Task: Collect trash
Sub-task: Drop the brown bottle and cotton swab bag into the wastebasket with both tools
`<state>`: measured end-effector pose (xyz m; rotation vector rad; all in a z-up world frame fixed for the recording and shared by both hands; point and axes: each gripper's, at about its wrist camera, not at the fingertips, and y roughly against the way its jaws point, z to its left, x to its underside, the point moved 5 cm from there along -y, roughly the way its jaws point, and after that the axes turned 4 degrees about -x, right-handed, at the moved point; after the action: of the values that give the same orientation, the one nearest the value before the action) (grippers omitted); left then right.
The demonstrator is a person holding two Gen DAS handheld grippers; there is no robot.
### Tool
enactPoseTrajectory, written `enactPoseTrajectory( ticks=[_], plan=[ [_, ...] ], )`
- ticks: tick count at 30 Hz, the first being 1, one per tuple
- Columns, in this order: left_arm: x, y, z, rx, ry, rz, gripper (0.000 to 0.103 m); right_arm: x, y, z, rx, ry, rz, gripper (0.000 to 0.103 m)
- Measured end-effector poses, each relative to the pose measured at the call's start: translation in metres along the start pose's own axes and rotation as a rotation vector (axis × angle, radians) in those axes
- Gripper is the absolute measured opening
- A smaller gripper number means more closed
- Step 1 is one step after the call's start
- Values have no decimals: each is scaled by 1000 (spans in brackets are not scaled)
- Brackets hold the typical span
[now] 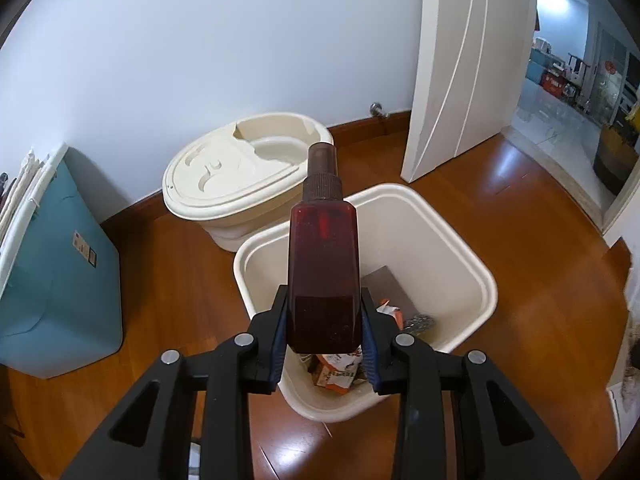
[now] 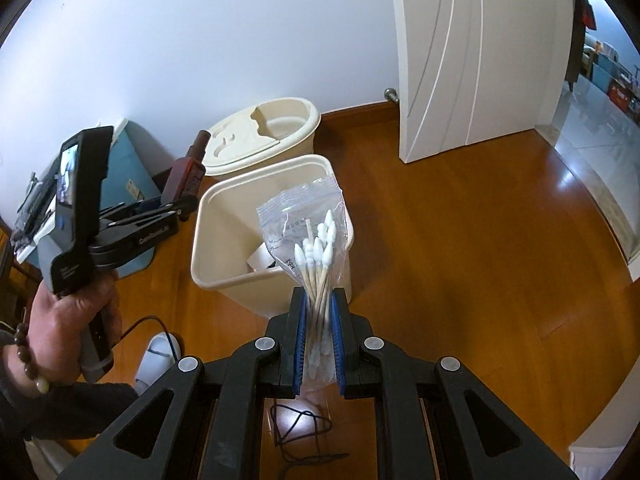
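Observation:
My left gripper (image 1: 323, 300) is shut on a dark red spray bottle (image 1: 323, 260), held upright above the open cream trash bin (image 1: 490, 280). The bin holds orange wrappers (image 1: 340, 372) and a grey box (image 1: 386, 286). My right gripper (image 2: 319, 300) is shut on a clear zip bag of cotton swabs (image 2: 314, 248), held in front of the bin's near right side (image 2: 208, 240). In the right wrist view the left gripper (image 2: 176, 206) with the bottle (image 2: 188, 172) is at the bin's left side.
A cream lidded bucket (image 1: 240, 176) stands behind the bin against the wall. A teal box (image 1: 56, 280) is at the left. A white open door (image 1: 464, 64) stands at the right. A black cable (image 2: 296, 432) and a white slipper (image 2: 156, 356) lie on the wooden floor.

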<state>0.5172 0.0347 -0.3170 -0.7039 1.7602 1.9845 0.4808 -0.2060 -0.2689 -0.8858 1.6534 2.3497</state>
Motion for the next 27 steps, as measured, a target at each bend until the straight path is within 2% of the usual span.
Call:
enactPoseTrajectory(
  ticks=[4,14,21,27],
  plan=[
    [-4,-10,2,-12,-20,2,31,-2,-10,1,3,-5,12,12],
    [-5,9,25,-25,34,-23,31,-8,-24,10,-8,-1,24,12],
    [2,37,49,-24,86,-32,31,-30,-42,34,-27,5,16,12],
    [8,48,76,-36,124,-33,31,-56,-74,64,-39,24,21,12]
  ],
)
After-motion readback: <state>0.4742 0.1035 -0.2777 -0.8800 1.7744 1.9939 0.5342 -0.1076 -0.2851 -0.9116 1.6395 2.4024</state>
